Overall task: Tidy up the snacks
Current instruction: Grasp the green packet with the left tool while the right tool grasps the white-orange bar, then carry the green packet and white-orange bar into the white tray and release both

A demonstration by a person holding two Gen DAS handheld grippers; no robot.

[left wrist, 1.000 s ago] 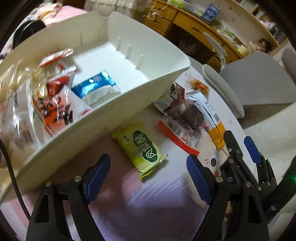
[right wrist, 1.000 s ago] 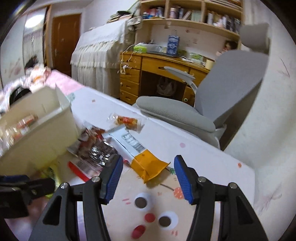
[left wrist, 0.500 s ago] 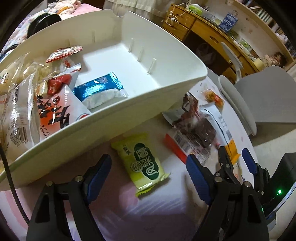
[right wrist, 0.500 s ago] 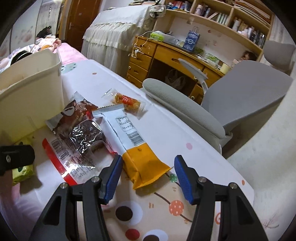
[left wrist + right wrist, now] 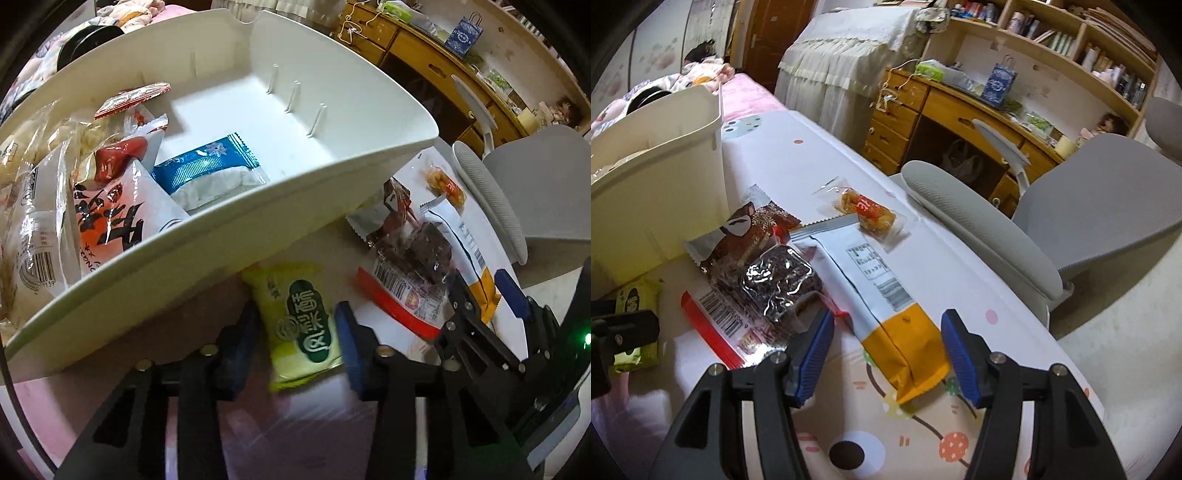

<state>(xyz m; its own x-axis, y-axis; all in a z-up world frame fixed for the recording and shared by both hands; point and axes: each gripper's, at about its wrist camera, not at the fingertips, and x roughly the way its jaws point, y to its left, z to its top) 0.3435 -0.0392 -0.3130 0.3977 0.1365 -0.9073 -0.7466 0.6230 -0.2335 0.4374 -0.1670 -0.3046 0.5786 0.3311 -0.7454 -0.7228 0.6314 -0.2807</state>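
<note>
Left gripper (image 5: 300, 341) fingers have just been closing and now pinch the green packet (image 5: 301, 325), lower centre, tight against the bin (image 5: 258, 229) wall. Right gripper (image 5: 886, 354) fingers sit spread around the orange-ended packet (image 5: 886, 291); open tabletop (image 5: 979, 291) runs right to its edge. Packet lettering is unreadable. Only the left view shows inside the bin.

My green pack (image 5: 301, 325) lies flat on the table, just beside the white bin (image 5: 258, 229). To its right, a brownie pack (image 5: 775, 280) overlaps a white-and-orange bar (image 5: 882, 291). Beyond them lies a small clear-wrapped snack (image 5: 868, 212). More packets (image 5: 110, 206) fill the bin's left side.
</note>
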